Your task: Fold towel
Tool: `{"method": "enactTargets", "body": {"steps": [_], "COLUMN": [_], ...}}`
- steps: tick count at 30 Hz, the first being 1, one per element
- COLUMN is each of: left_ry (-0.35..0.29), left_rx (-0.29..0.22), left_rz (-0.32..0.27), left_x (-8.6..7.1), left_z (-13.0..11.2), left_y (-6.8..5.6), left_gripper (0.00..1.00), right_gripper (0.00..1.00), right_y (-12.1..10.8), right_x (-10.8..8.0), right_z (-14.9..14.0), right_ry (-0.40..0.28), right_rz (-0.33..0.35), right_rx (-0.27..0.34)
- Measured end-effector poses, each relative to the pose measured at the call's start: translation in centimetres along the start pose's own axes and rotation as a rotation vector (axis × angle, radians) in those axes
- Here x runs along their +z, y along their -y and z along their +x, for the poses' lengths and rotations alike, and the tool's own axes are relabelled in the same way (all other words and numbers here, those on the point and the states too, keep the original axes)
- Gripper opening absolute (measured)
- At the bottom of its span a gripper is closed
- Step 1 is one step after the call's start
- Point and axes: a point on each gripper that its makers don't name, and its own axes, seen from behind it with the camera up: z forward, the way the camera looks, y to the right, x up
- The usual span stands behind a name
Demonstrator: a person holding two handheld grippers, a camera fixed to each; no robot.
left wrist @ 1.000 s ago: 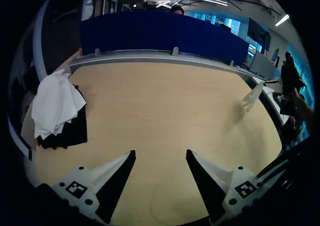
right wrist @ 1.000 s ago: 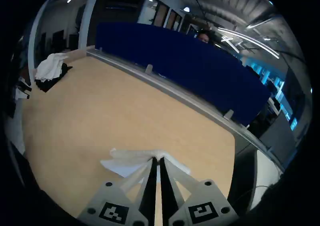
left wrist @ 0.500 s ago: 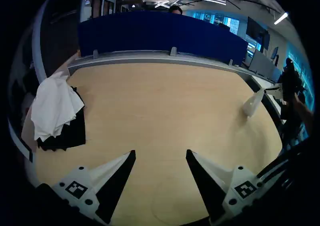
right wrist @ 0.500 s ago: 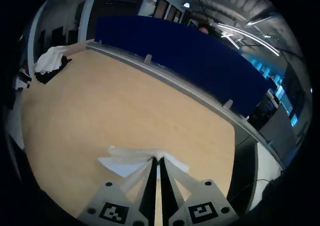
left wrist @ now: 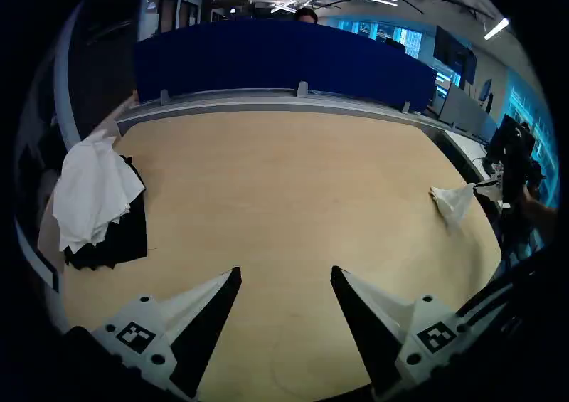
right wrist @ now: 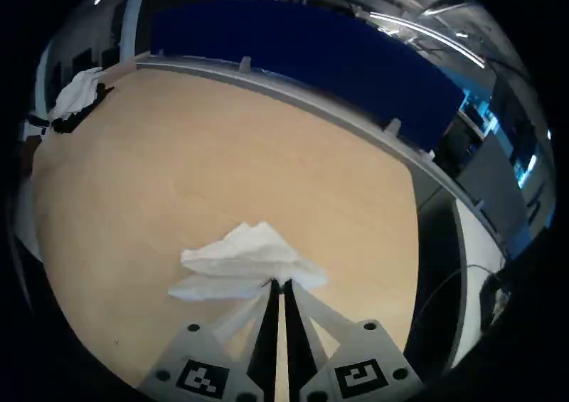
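Your right gripper [right wrist: 279, 282] hides the towel [right wrist: 245, 256] edge it pinches. Far left of your left gripper [left wrist: 284, 270], white cloths [left wrist: 92, 185] cover most of a dark cloth [left wrist: 124, 225].

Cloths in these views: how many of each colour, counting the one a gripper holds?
White: 2, the towel pinched in the right gripper and a crumpled heap, counted as one.
Black: 1, a cloth under that heap.
Total: 3.
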Motion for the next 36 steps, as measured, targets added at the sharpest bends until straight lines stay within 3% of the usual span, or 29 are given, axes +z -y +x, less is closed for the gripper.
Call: {"method": "enactTargets", "body": {"steps": [11,17,28,36], "left_ry": [0.002,0.003,0.002,0.000], "left_rx": [0.008,0.006,0.004,0.005], "left_rz": [0.005,0.007,0.004,-0.004], "left_x": [-0.3,-0.5,-0.6,-0.7], "left_z": [-0.3,-0.6,-0.6,-0.4], "left_y": [0.3,0.6,0.8,0.6], "left_gripper": [0.94,0.94,0.93,0.93], "right_gripper": [0.05,0.06,0.17,0.53], "right_y": [-0.1,-0.4,-0.1,-0.4], "right_x": [0.8,1.0,0.2,-0.6], "right_z": [-7.9,-10.9,-11.0,-11.2], "right_ry": [0.156,0.232,0.221,0.225], "right_rz": [-0.057,-0.097,-0.123,-0.152], "right_rx": [0.119,0.164,0.167,0.157]}}
